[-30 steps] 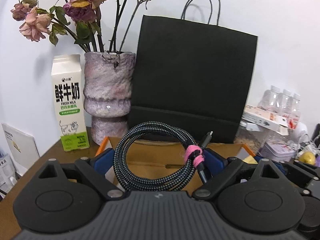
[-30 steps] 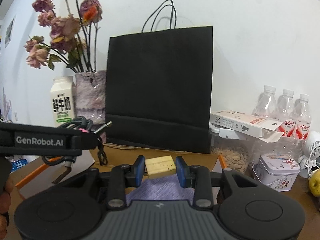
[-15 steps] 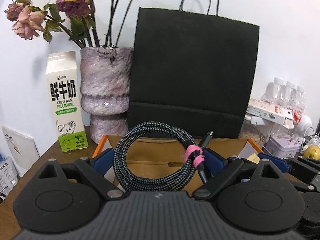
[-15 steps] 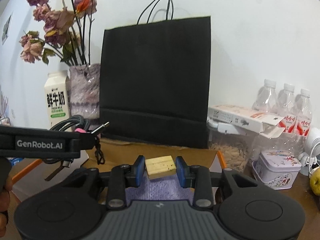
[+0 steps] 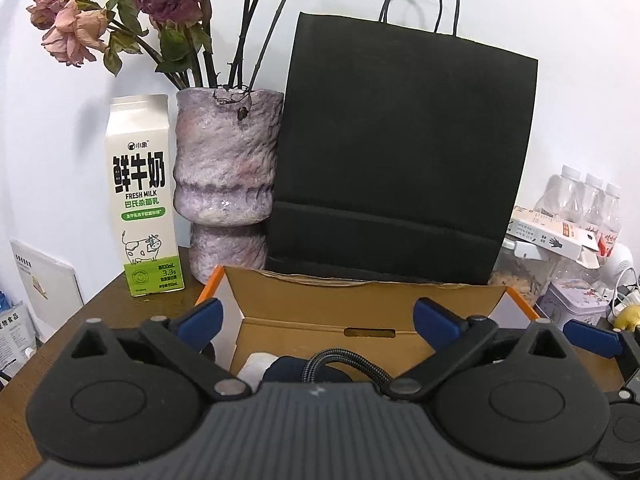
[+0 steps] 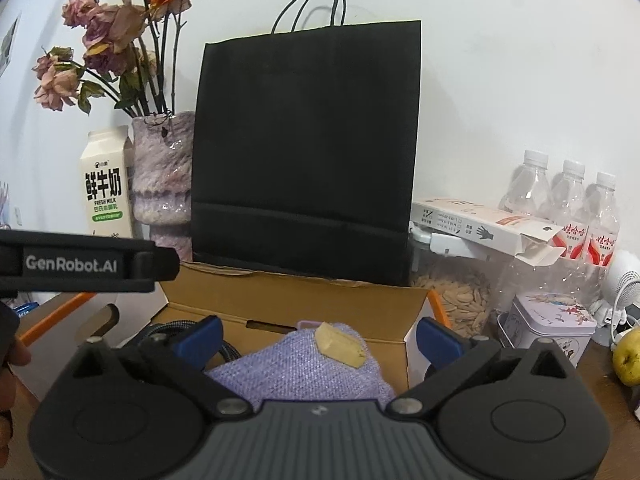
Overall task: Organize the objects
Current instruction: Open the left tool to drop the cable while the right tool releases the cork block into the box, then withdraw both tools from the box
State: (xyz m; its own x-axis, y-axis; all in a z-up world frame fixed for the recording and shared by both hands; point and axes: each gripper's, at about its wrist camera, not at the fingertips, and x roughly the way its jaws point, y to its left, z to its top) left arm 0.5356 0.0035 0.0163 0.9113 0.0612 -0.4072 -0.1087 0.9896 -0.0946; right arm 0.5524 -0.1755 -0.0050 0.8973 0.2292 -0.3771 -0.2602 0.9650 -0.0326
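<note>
In the left wrist view, the left gripper (image 5: 316,316) was opening, its blue pads spread wide with nothing pressed between them. Below it the braided cable (image 5: 340,364) lay inside the open cardboard box (image 5: 360,312), only an arc of it showing above the gripper body. Behind the box, along the far edge of the worktop (image 5: 100,320), stood a fresh milk carton (image 5: 142,196), a mottled purple vase (image 5: 226,184) of dried roses and a black paper bag (image 5: 400,160). In the right wrist view, the right gripper (image 6: 318,334) was also opening, its pads apart and clear of the small tan block (image 6: 340,344), which rested tilted on a lilac woven pouch (image 6: 304,372) inside the same box (image 6: 416,308). Toward the right edge stood water bottles (image 6: 568,200), a printed tin (image 6: 548,332) and a yellow-green fruit (image 6: 628,356).
</note>
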